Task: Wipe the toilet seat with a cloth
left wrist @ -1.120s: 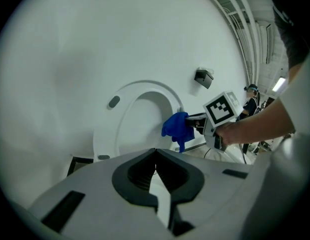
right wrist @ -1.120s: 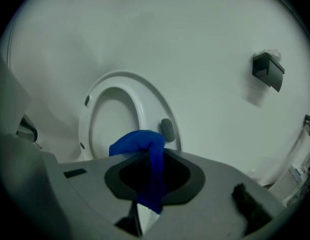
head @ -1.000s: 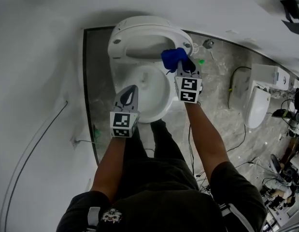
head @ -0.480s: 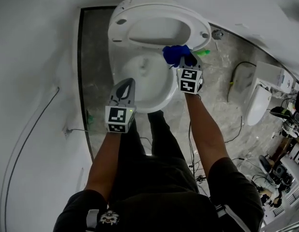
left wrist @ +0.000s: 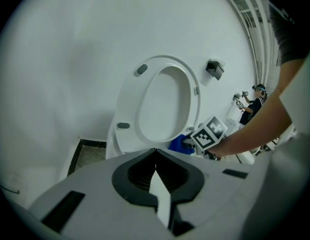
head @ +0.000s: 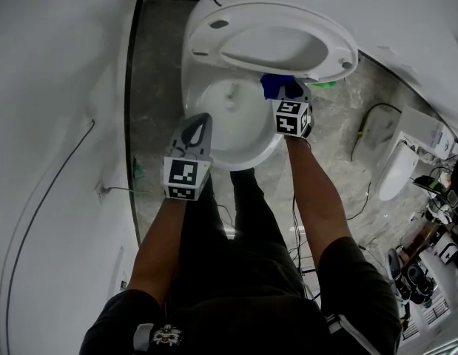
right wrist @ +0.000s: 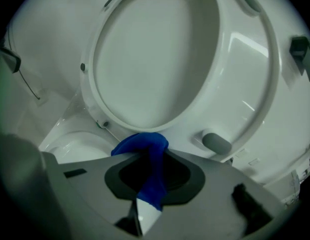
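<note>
The right tongs (right wrist: 150,154) pinch a blue cloth (right wrist: 144,145); the cloth bunches at their tips just below the lower edge of the upright toilet seat (right wrist: 240,84), over the back of the bowl (head: 251,154); whether cloth and seat touch cannot be told; the left tongs (left wrist: 156,153) are pressed together with nothing between them, over the bowl's near rim, well apart from the cloth.
</note>
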`<control>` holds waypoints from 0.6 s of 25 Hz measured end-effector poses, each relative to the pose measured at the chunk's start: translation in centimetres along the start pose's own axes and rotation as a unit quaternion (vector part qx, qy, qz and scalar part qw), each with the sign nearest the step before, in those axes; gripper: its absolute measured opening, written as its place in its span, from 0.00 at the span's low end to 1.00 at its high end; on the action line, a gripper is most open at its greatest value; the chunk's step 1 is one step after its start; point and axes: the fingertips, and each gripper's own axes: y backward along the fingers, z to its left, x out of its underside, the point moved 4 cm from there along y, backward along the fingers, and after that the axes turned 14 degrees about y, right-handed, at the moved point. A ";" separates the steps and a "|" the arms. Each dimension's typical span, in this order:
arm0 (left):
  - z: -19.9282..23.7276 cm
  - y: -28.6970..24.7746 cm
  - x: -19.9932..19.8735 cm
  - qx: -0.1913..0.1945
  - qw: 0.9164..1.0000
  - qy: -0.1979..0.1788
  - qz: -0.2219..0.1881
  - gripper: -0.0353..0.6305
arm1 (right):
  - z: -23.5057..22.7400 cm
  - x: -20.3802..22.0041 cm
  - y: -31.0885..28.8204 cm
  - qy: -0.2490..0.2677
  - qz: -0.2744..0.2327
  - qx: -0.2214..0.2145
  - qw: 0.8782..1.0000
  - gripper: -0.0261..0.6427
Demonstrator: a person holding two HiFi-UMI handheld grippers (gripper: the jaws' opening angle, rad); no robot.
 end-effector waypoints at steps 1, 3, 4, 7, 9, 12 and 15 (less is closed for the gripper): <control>0.3 0.1 0.0 -0.002 1.000 0.002 0.000 0.07 | 0.4 -0.1 -0.4 0.005 0.002 -0.002 1.000 0.13; 1.0 0.4 0.1 -0.006 1.000 0.005 -0.001 0.07 | 1.5 -0.6 -0.9 0.016 0.005 -0.007 1.000 0.13; 1.3 0.5 0.1 -0.008 1.000 0.007 -0.001 0.07 | 2.0 -0.9 -1.2 0.020 0.006 -0.009 1.000 0.13; 2.2 1.0 0.2 -0.014 1.000 0.014 -0.001 0.07 | 3.9 -1.8 -1.7 0.023 0.007 -0.019 1.000 0.13; 2.8 1.2 0.2 -0.017 1.000 0.016 -0.002 0.07 | 5.2 -2.8 -2.1 0.022 0.005 -0.028 0.999 0.13; 3.8 1.8 -0.1 -0.023 1.000 0.019 -0.006 0.07 | 7.4 -4.9 -2.4 0.023 -0.007 -0.042 0.999 0.13; 4.8 2.4 -0.2 -0.030 0.999 0.025 -0.011 0.07 | 9.7 -6.8 -2.6 0.034 -0.021 -0.057 0.998 0.13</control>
